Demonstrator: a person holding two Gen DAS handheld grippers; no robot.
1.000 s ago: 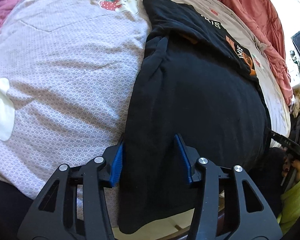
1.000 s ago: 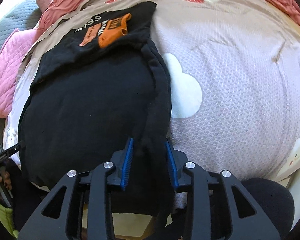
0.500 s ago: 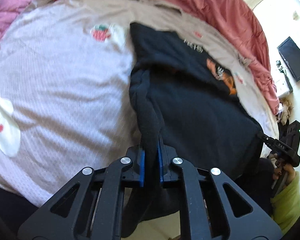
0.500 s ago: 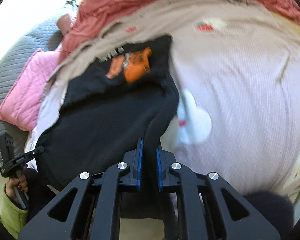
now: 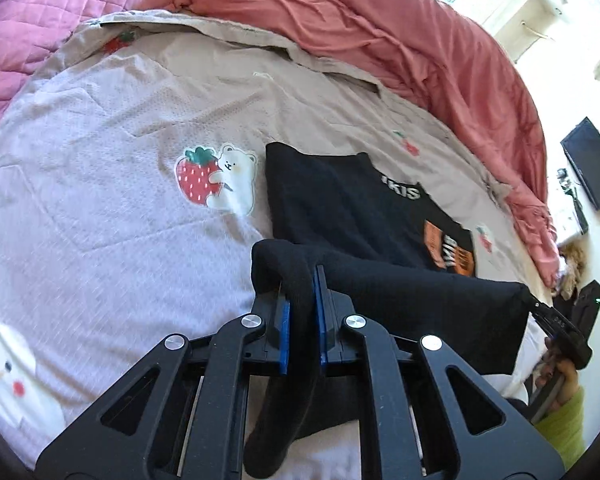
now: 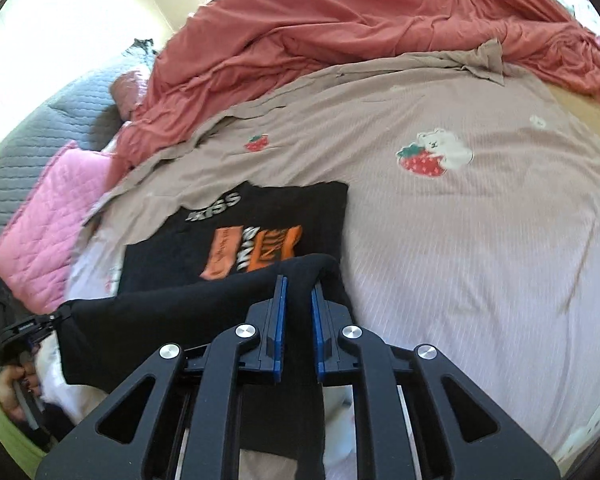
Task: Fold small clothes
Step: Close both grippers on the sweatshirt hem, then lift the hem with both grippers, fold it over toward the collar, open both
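The black T-shirt (image 5: 340, 208) lies near the middle of both views, on the pale bedsheet (image 5: 100, 200). Its far part rests flat on the sheet and shows white letters and an orange print (image 6: 256, 248). Its near edge is raised off the sheet and stretched between the two grippers.

In the left wrist view the left gripper (image 5: 300, 292), at the lower centre, is clenched on a thick roll of the black cloth, which hangs down between its blue pads. In the right wrist view the right gripper (image 6: 296, 296), also at the lower centre, pinches the other corner of the same edge. At the right edge of the left view the far corner seems to end in that second gripper, though this part is small and distorted.

A strawberry-and-bear print (image 5: 216, 180) sits left of the shirt. A red blanket (image 5: 380, 32) is bunched along the top, and a pink quilted pillow (image 6: 40, 216) lies at the left of the right wrist view.
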